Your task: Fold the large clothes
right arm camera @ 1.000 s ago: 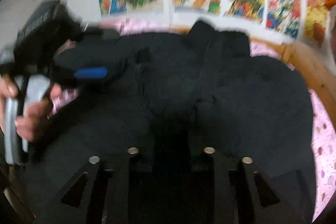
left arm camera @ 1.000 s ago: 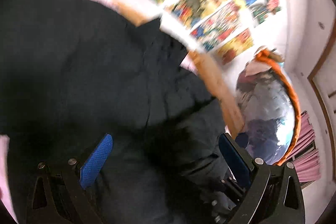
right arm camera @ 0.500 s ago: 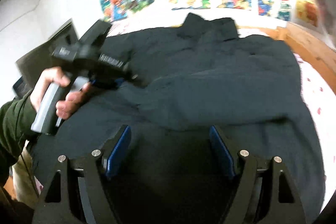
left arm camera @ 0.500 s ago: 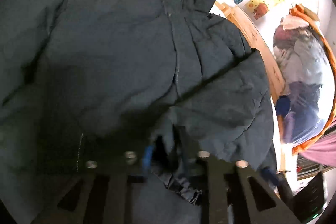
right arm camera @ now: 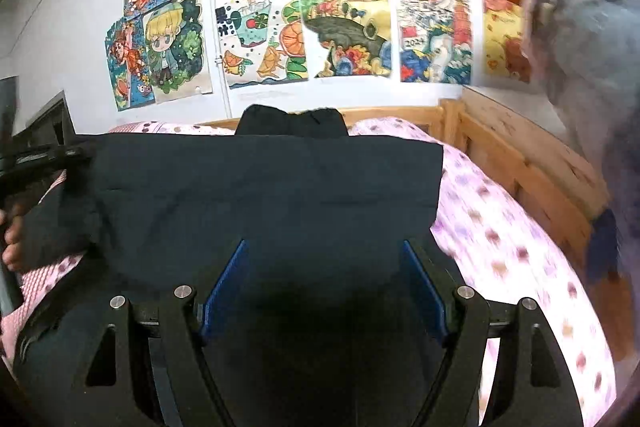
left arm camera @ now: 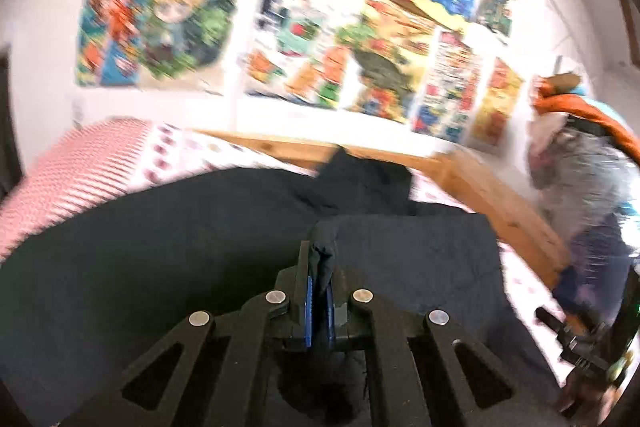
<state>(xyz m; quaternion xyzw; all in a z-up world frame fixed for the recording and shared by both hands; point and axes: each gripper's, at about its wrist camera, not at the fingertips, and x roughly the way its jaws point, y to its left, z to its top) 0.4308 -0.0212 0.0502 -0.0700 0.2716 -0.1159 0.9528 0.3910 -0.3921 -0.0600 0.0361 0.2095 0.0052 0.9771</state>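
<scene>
Bed: my dark jacket (right arm camera: 264, 195) lies on the pink dotted bedsheet (right arm camera: 500, 251).
Far wall: children's drawings (right arm camera: 344, 23).
My left gripper (left arm camera: 319, 267): clamped on jacket fabric.
My right gripper (right arm camera: 324, 291): jaws spread, holding nothing.

Two wrist fisheyes, both low over the bed, facing the wall of drawings

Each looks forward between its own black fingers, close above the dark padded jacket (right arm camera: 264, 195); both share the colourful paper drawings (left arm camera: 360, 67), the pale wooden bed rail (right arm camera: 520, 163) and the pink spotted bedsheet (right arm camera: 500, 227)
</scene>
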